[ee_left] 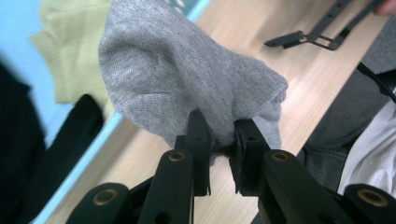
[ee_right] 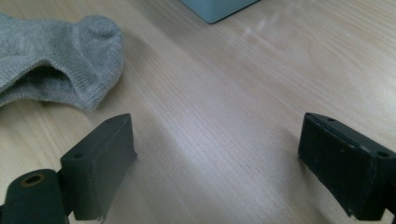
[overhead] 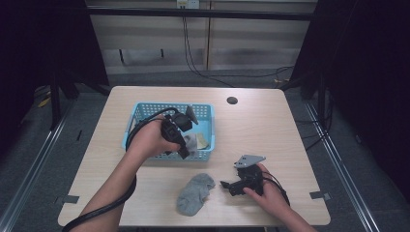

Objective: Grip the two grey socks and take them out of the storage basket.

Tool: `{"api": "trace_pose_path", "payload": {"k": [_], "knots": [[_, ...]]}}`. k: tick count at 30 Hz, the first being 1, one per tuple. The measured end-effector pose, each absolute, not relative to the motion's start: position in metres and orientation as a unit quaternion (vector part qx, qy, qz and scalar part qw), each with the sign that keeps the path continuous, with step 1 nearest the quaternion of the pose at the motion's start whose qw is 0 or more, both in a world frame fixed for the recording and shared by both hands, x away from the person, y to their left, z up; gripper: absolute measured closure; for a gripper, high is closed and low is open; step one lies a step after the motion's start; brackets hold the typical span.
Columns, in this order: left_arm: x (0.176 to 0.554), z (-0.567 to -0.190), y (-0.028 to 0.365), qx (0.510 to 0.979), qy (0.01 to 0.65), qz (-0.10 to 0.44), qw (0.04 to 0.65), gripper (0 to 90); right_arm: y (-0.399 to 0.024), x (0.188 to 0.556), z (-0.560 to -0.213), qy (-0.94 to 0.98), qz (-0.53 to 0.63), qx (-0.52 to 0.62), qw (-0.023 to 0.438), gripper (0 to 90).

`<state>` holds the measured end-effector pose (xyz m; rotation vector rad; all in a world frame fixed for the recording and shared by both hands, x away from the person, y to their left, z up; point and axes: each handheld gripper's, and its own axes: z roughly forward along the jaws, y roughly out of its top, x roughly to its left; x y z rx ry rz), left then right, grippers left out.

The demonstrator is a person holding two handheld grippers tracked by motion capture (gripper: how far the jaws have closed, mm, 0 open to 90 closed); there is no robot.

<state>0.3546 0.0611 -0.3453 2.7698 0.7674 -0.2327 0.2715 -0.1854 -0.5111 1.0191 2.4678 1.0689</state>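
My left gripper is shut on a grey sock, pinching a fold of it. In the high view that gripper hangs over the near wall of a blue basket, and the held sock shows pale beside it. A second grey sock lies crumpled on the table near the front edge. My right gripper rests on the table just right of that sock. Its jaws stand wide apart with bare wood between them.
A yellow-green cloth and dark items lie in the basket, whose corner shows ahead of the right gripper. A round cable hole sits at the table's far side. Cables trail from both grippers.
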Motion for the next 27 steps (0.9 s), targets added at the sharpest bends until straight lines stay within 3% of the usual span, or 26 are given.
{"api": "trace_pose_path", "payload": {"k": [13, 27], "knots": [[0.321, -0.361, 0.047, 0.962, 0.223, -0.085, 0.135, 78.4, -0.185, 0.272, -0.511, 0.85, 0.368, 0.351, 0.133, 10.3], [0.302, -0.404, 0.045, 0.963, 0.211, -0.089, 0.138, 78.2, -0.185, 0.271, -0.511, 0.85, 0.368, 0.351, 0.133, 10.3]]}}
